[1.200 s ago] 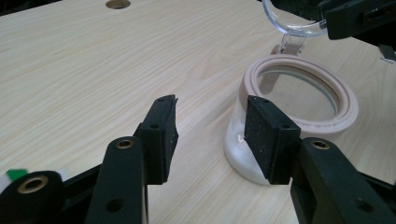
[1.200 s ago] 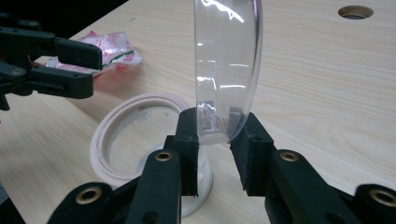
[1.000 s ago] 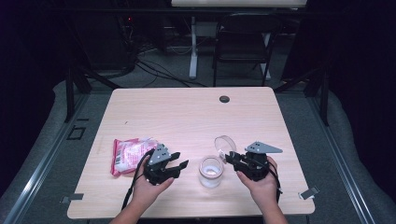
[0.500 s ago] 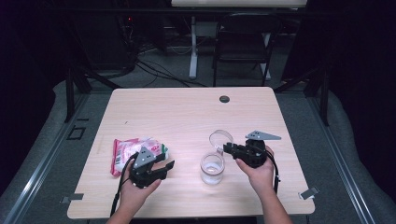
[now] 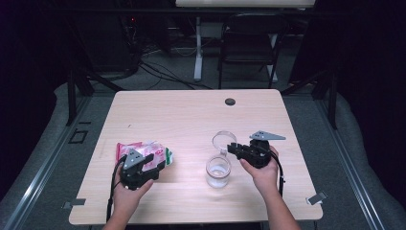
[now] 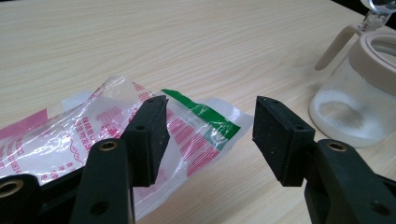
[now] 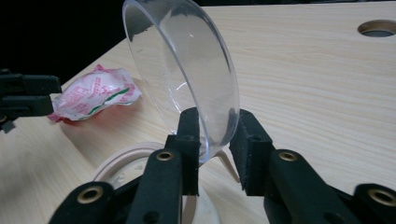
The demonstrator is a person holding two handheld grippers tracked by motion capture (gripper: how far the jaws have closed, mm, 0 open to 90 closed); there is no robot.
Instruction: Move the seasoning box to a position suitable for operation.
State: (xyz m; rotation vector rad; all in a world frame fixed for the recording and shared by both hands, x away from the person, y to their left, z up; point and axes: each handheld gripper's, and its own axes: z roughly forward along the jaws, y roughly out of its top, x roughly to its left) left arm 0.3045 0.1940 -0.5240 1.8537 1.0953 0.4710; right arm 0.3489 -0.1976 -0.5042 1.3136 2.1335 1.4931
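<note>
A clear glass jar [image 5: 218,171] with a beige rim [image 7: 122,161] and some white powder in the bottom [image 6: 343,112] stands at the table's front right. Its clear round hinged lid [image 5: 224,140] [image 7: 187,70] is tipped up on edge, and my right gripper [image 5: 233,149] [image 7: 215,135] is shut on its lower edge; the jaws have just been opening slightly around it. A red, white and green plastic bag [image 5: 143,151] [image 6: 187,126] lies flat at front left. My left gripper [image 5: 158,166] [image 6: 210,135] hovers at its near end, jaws just opening, with the bag's corner below the gap and unpressed.
A round cable hole [image 5: 230,101] [image 7: 377,28] sits at the back of the wooden table [image 5: 182,120]. A chair [image 5: 249,43] and cables stand on the floor beyond the far edge. My left gripper's jaws [image 7: 23,100] show beside the bag in the right gripper view.
My left gripper has moved left, away from the jar and over to the bag, and its jaws have widened. My right gripper has shifted slightly with the lid.
</note>
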